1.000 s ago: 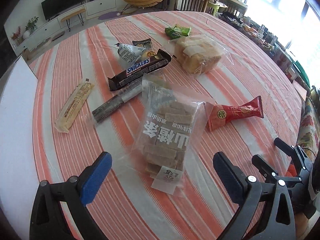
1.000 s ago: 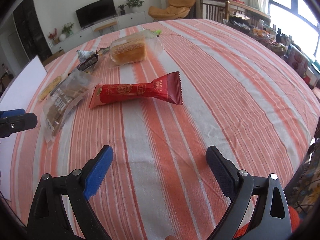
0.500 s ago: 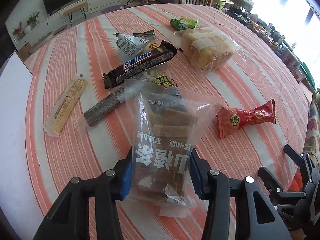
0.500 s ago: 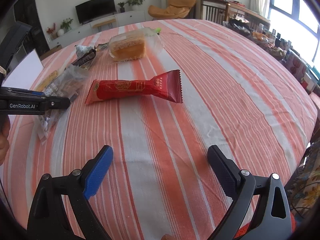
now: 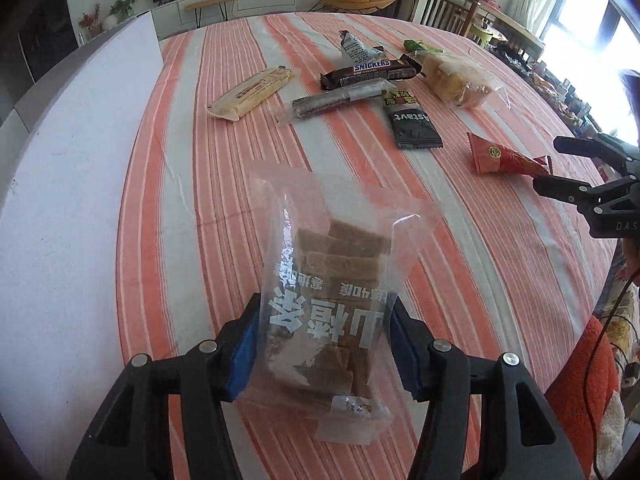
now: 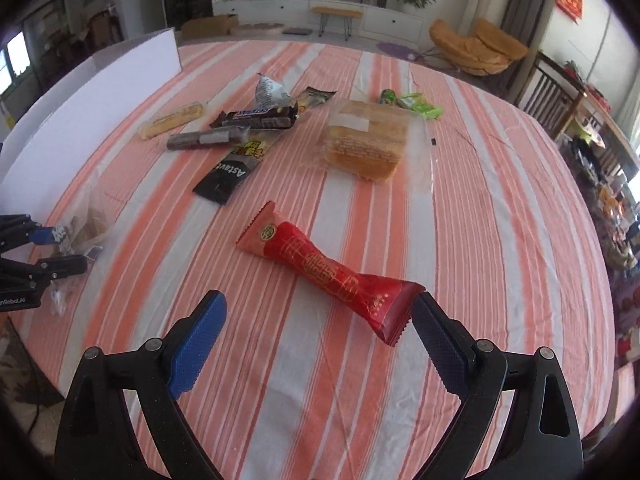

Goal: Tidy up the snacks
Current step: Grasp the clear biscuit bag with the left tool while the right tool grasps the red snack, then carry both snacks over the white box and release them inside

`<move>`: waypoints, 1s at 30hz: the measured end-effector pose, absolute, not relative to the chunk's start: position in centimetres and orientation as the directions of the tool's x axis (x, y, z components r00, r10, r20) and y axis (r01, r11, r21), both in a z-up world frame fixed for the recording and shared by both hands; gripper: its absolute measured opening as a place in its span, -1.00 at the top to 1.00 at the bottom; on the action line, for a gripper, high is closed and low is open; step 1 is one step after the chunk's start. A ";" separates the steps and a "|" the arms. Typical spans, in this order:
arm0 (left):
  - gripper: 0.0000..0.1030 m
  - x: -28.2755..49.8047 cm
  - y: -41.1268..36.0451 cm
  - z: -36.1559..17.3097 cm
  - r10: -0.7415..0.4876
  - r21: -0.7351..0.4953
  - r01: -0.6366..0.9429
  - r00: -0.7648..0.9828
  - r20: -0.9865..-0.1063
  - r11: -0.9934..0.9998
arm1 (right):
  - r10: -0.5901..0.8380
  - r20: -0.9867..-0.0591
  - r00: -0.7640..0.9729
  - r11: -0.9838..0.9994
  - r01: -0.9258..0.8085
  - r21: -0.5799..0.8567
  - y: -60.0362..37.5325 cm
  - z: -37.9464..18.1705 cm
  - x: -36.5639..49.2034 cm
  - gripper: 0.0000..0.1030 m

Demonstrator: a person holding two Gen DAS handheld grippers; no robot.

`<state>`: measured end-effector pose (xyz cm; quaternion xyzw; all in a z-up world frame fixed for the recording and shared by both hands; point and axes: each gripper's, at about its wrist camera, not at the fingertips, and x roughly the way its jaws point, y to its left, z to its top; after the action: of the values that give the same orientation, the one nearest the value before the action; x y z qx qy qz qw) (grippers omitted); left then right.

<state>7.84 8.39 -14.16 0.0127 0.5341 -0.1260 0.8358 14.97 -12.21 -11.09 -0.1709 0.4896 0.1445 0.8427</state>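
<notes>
My left gripper (image 5: 324,344) is shut on a clear bag of brown bars (image 5: 336,264) with white lettering and holds it above the striped tablecloth; its jaws are opening slightly, with the bag still between the pads. In the right wrist view the same gripper (image 6: 52,248) and bag sit at the far left. My right gripper (image 6: 318,336) is open and hovers low over the table, with the crimped tail of a red snack packet (image 6: 320,268) just inside its right finger. The red packet (image 5: 504,158) lies flat and nothing grips it.
A white box wall (image 5: 72,168) runs along the table's left side. Farther back lie a Snickers bar (image 5: 368,72), a black sachet (image 5: 412,120), a yellow bar (image 5: 252,92), a dark stick (image 5: 336,100), bagged bread (image 6: 368,140) and green packets (image 6: 412,104).
The left gripper went from open to shut on the clear bag, lifted it and carried it left towards the white wall. The right gripper rolled and moved up to the red packet's tail.
</notes>
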 end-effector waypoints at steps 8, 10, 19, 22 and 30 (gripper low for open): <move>-0.57 7.7 8.3 -14.7 -0.148 -0.040 0.265 0.401 -0.904 0.963 | 0.067 -0.950 0.306 0.857 -0.505 -0.102 -10.6 -14.0 18.3 0.62; -0.44 7.6 8.3 -14.6 -0.146 -0.036 0.263 0.410 -0.900 0.964 | 0.047 -0.953 0.300 0.897 -0.433 -0.092 -11.7 -13.6 18.4 0.68; 0.09 6.5 10.5 -12.8 -0.308 -0.267 0.155 0.425 -0.851 0.951 | 0.440 -0.854 0.277 0.885 0.027 0.465 -19.6 -12.9 15.3 0.75; 0.09 5.0 11.0 -10.6 -0.374 -0.345 0.148 0.451 -0.811 0.927 | 0.511 -0.808 0.294 0.830 0.075 0.552 -20.0 -12.8 14.2 0.75; 0.09 1.8 17.8 -1.6 -0.396 -0.426 0.106 0.614 -0.682 0.899 | 0.551 -0.774 0.312 0.833 -0.150 0.533 -9.5 -6.4 13.9 0.75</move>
<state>1.84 17.84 -1.57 -0.1744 0.4154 -0.1425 0.8813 13.88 -9.54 -6.36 0.1848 0.5430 0.2222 0.7884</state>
